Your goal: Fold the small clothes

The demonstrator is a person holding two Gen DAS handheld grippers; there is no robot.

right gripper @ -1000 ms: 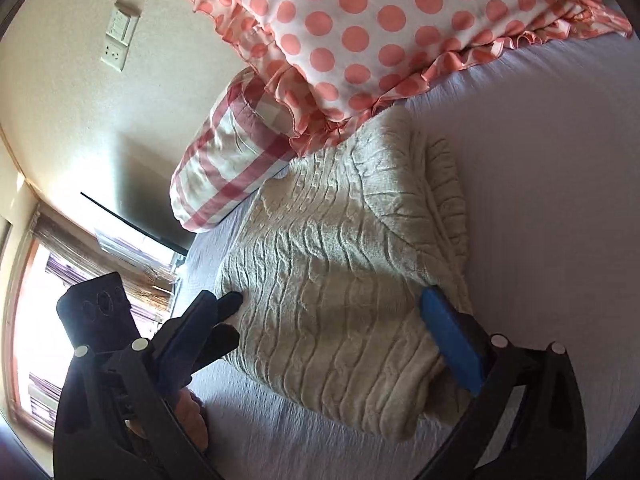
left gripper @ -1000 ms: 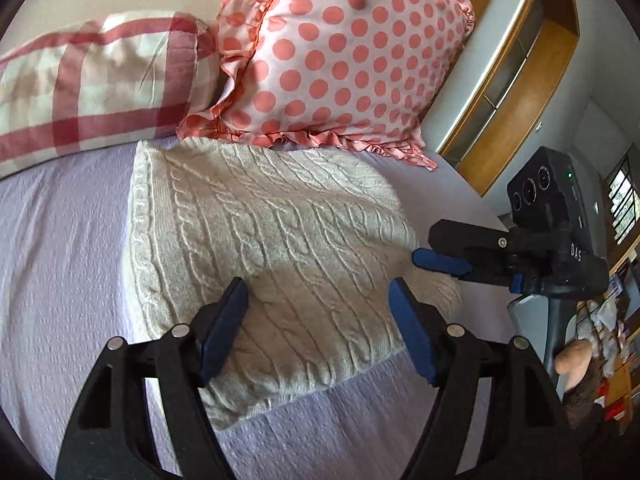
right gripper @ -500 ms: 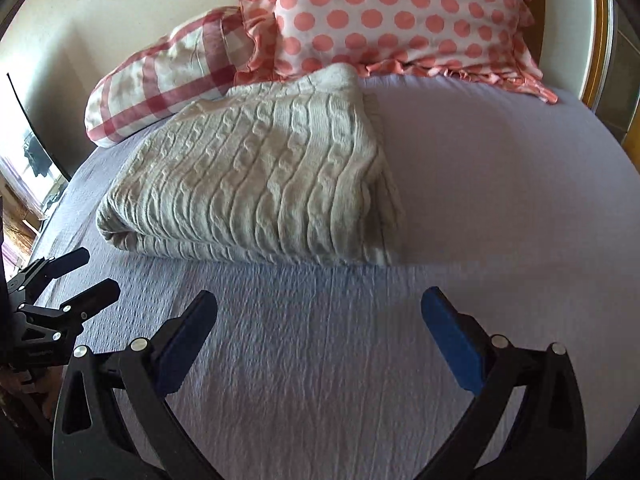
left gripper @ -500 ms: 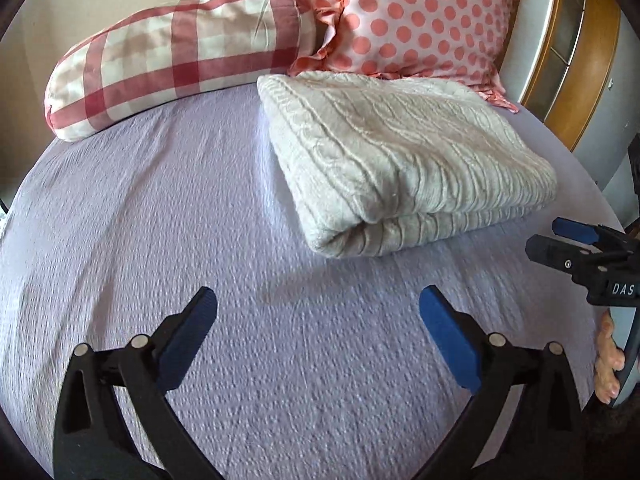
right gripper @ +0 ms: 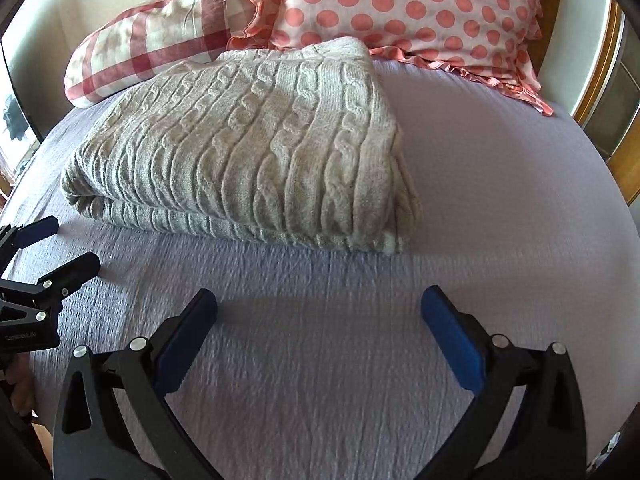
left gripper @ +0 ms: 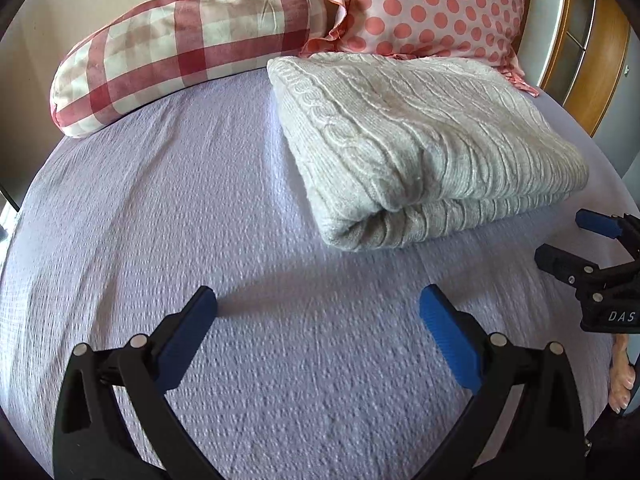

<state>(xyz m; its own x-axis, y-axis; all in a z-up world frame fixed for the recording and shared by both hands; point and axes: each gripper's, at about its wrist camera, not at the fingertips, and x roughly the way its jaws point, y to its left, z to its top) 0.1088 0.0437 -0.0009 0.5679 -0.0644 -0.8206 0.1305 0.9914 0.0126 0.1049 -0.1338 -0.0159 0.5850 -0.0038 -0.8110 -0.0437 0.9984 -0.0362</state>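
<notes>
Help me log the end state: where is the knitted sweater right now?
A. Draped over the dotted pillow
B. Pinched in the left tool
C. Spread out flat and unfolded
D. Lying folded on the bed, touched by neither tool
D: the sweater lies folded double on the bed, while the left tool and the right tool are both open and short of it.

The left tongs [left gripper: 318, 318] fill the bottom of the left wrist view, blue-padded fingers [left gripper: 448, 338] spread wide with nothing between them. The right tongs [right gripper: 319, 316] sit the same way in the right wrist view, also spread and empty. Each shows at the other frame's edge: right tongs [left gripper: 568, 236] at mid right, left tongs [right gripper: 66, 244] at mid left, both parted.
</notes>
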